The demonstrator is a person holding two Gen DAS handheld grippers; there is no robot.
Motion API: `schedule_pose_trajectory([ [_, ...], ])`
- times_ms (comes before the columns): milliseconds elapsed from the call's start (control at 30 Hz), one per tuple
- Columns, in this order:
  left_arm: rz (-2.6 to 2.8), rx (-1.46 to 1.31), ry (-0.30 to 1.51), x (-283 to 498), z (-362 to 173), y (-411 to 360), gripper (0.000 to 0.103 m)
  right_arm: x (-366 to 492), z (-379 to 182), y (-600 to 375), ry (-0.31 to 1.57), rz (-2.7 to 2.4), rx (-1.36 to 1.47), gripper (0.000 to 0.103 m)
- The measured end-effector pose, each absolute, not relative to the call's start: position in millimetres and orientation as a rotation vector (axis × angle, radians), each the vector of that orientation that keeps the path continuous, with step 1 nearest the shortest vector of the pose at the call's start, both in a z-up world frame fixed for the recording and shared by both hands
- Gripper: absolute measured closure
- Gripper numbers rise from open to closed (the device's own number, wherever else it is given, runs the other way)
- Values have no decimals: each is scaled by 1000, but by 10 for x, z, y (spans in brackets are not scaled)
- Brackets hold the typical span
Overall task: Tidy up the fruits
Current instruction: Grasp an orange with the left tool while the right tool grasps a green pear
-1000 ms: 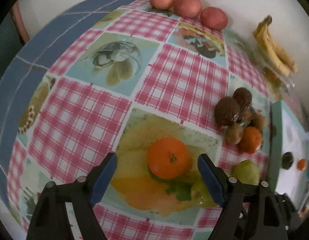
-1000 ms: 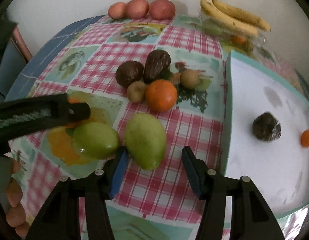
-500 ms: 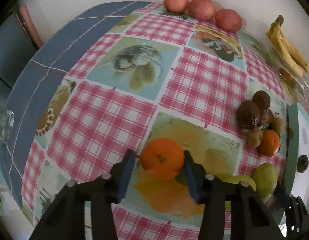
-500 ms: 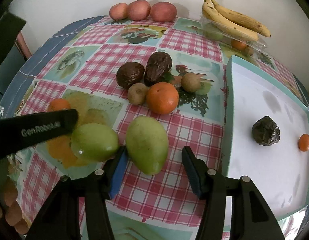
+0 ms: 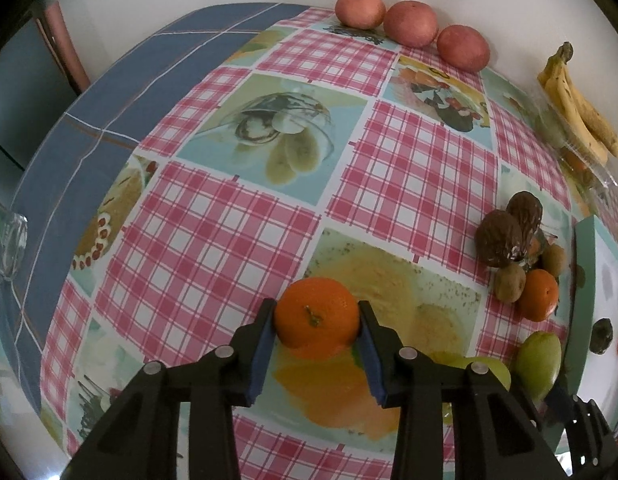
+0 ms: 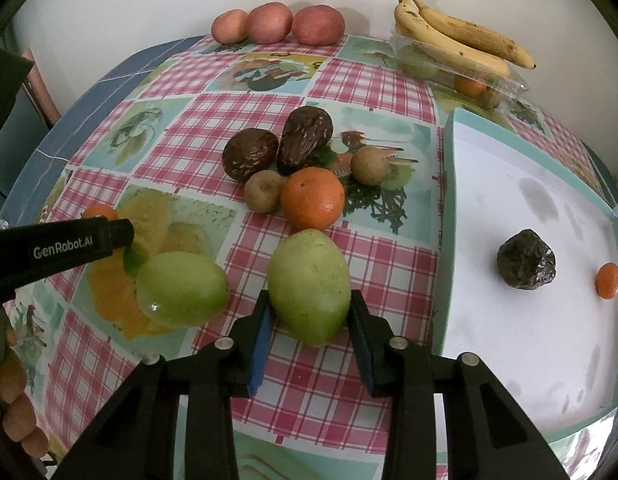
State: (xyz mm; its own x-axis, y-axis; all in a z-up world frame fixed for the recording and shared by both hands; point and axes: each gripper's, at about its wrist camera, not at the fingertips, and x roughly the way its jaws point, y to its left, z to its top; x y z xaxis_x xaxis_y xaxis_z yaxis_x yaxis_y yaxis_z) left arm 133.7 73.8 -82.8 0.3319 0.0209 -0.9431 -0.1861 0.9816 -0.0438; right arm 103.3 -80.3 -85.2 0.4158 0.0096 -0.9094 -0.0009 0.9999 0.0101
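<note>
My left gripper (image 5: 316,312) is closing on an orange (image 5: 317,318) on the fruit-print tablecloth, and both blue pads touch its sides. In the right wrist view my right gripper (image 6: 310,304) is closing on a green mango (image 6: 309,284), pads against both flanks. A second green mango (image 6: 181,288) lies just to its left. Behind them sit another orange (image 6: 312,198), two kiwis (image 6: 263,191) and two dark avocados (image 6: 249,154). The left gripper's finger (image 6: 61,246) crosses the left side of that view.
A teal-rimmed white tray (image 6: 449,208) at the right holds a dark fruit (image 6: 526,265) and a small orange (image 6: 608,280). Three apples (image 6: 277,22) line the wall. Bananas (image 6: 461,36) lie on a clear plastic box. A glass (image 5: 5,244) stands at the table's left edge.
The left jaws came in from wide open onto the orange, and that camera drew back a little. The right jaws narrowed onto the green mango. The right hand stayed put.
</note>
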Motion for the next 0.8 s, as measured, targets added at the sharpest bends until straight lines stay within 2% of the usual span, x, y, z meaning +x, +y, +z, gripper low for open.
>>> schedule_pose_trajectory([
  [467, 151, -309, 1218, 1301, -763, 973, 63, 985, -685, -964, 1144, -15, 85, 66],
  [567, 147, -329, 1201, 1286, -687, 1004, 63, 954, -481, -1030, 1084, -16, 110, 72],
  [600, 143, -334, 1193, 1285, -659, 1011, 63, 942, -423, -1047, 1066, -17, 111, 84],
  [800, 133, -363, 1165, 1269, -530, 1007, 63, 900, -232, -1189, 1026, -14, 152, 84],
])
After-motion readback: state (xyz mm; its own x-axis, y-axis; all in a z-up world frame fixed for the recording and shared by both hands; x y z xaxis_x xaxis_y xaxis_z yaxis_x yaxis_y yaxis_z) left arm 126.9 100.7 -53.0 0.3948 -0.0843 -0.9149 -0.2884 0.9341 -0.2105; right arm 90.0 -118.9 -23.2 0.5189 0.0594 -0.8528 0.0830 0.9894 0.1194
